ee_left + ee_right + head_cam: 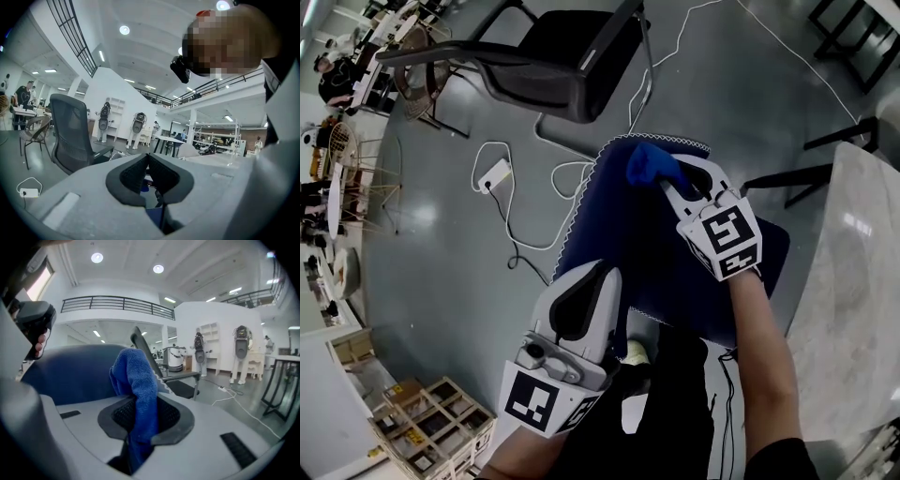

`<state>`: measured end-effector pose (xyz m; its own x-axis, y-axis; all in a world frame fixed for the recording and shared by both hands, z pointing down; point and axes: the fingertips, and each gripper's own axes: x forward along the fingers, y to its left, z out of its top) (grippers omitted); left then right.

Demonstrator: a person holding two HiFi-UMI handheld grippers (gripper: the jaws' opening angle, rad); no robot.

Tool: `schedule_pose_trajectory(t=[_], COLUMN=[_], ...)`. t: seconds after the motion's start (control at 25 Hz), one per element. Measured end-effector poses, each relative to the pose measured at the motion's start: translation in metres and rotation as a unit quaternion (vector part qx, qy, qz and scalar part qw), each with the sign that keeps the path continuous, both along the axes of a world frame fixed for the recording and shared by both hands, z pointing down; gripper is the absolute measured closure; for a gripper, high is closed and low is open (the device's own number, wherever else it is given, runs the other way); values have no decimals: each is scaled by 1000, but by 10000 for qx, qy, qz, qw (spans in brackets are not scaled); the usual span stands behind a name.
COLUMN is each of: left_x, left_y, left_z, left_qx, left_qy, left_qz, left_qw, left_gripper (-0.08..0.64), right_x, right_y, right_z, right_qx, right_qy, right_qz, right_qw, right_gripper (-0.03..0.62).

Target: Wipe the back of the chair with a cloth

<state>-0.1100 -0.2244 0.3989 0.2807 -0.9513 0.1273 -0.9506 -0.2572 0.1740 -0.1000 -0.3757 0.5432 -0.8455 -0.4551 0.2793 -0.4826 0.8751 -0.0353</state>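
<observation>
The dark blue chair back [619,234] stands right in front of me, its top edge trimmed with a pale zigzag. My right gripper [672,184] is shut on a bright blue cloth [650,164], which rests at the upper part of the chair back near that top edge. In the right gripper view the cloth [137,380] bunches up out of the jaws of the right gripper [143,405], with the blue chair back [70,373] just to the left. My left gripper [596,274] hangs lower, beside the chair back's near left edge. The left gripper [149,160] is shut on nothing.
A black office chair [553,56] stands beyond on the grey floor. A white power strip [495,175] and cables lie to the left of the blue chair. A pale marble table [853,300] borders the right. Wooden crates [431,422] sit at the bottom left.
</observation>
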Motion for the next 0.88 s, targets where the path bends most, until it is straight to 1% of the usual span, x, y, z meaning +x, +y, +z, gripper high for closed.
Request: schedule_pose_trajectory(t=[0.12, 0.2, 0.24, 0.28, 0.32, 0.36, 0.4, 0.44, 0.48, 0.56, 0.6, 0.68, 0.88], left_x=[4, 6, 5, 5, 4, 3, 3, 3, 2, 1, 0, -3, -3], left_y=[0, 1, 1, 2, 2, 3, 4, 6, 8, 13, 16, 23, 36], left_z=[3, 4, 4, 4, 4, 4, 4, 5, 5, 7, 7, 9, 11], left_qx=[-47, -67, -70, -72, -76, -83, -92, -99, -104, -99, -94, -89, -86], left_qy=[3, -5, -10, -14, -18, -23, -30, -37, -45, -66, -79, -112, -148], left_qz=[20, 30, 29, 25, 22, 20, 17, 13, 11, 11, 11, 3, 22], left_qw=[10000, 10000, 10000, 10000, 10000, 10000, 10000, 9999, 9999, 9999, 9999, 9999, 9999], left_gripper=[538, 538, 538, 538, 538, 538, 538, 538, 538, 538, 538, 538, 538], right_x=[27, 43, 47, 44, 36, 23, 9, -3, -11, -16, -16, -18, -20], right_y=[-12, -15, -14, -10, -2, 9, 22, 33, 41, 51, 55, 66, 101], right_z=[-10, -16, -15, -11, -3, 6, 17, 26, 32, 39, 41, 44, 52], right_qx=[368, 790, 1056, 1296, 1452, 1496, 1433, 1284, 1080, 620, 417, 166, -111], right_qy=[-39, 7, 129, 297, 470, 600, 652, 606, 470, 81, -92, -301, -465], right_qz=[821, 1389, 1591, 1654, 1552, 1324, 1055, 830, 699, 620, 574, 427, 202], right_qw=[9959, 9871, 9815, 9772, 9760, 9780, 9819, 9864, 9906, 9961, 9974, 9985, 9987], right_gripper=[506, 506, 506, 506, 506, 506, 506, 506, 508, 511, 511, 511, 511])
